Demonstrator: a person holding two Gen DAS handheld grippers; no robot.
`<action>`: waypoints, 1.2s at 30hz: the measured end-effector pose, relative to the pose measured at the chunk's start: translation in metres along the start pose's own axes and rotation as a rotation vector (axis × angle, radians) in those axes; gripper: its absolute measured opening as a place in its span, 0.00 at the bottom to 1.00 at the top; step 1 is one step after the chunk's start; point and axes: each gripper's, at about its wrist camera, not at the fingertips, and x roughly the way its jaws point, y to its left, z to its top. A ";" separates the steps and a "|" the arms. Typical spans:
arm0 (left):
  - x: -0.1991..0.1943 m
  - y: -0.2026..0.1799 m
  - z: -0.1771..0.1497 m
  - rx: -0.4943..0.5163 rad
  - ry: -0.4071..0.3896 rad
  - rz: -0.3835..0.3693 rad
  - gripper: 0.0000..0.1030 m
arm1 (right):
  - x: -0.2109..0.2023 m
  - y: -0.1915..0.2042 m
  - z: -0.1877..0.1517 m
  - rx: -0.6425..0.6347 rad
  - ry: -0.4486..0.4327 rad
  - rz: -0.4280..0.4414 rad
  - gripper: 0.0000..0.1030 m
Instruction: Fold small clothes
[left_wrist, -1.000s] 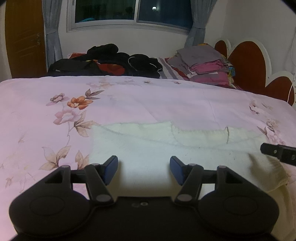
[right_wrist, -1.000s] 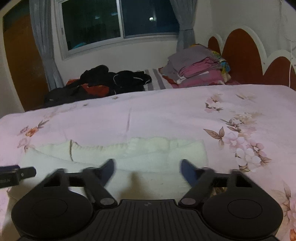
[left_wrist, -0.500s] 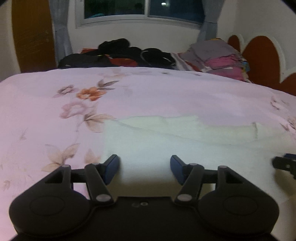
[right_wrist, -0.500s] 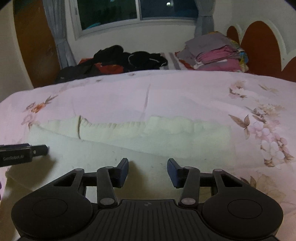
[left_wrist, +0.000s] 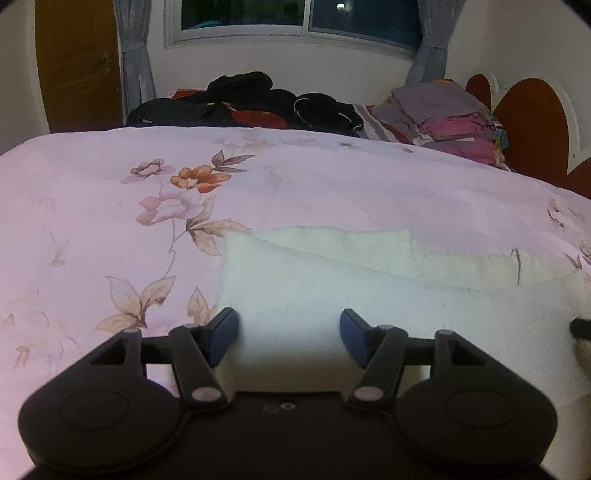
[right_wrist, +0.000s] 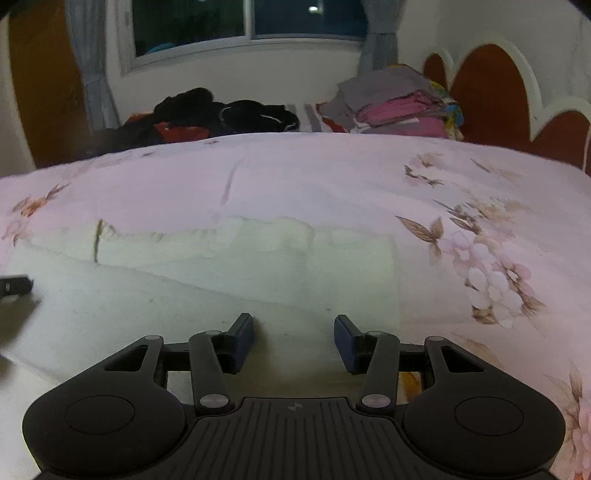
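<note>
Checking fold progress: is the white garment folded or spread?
Folded at least once: the white garment shows one layer's edge lying across another, on the bedspread.

Garment (left_wrist: 369, 295) near edge under tongs.

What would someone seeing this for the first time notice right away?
A cream knit garment lies spread flat on the pink floral bedspread, with the open left tongs and open right tongs poised over its near edge. Behind, a dark clothes heap sits left of a folded stack by the headboard.
</note>
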 end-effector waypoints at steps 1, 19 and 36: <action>-0.001 0.000 0.001 -0.002 0.005 0.002 0.61 | -0.005 -0.001 0.001 0.010 -0.014 0.001 0.46; -0.038 -0.009 -0.016 0.025 0.019 0.000 0.60 | -0.026 -0.013 -0.019 0.020 0.016 -0.026 0.46; -0.048 -0.042 -0.037 0.107 0.079 0.093 0.61 | -0.016 -0.039 -0.028 0.041 0.078 0.024 0.63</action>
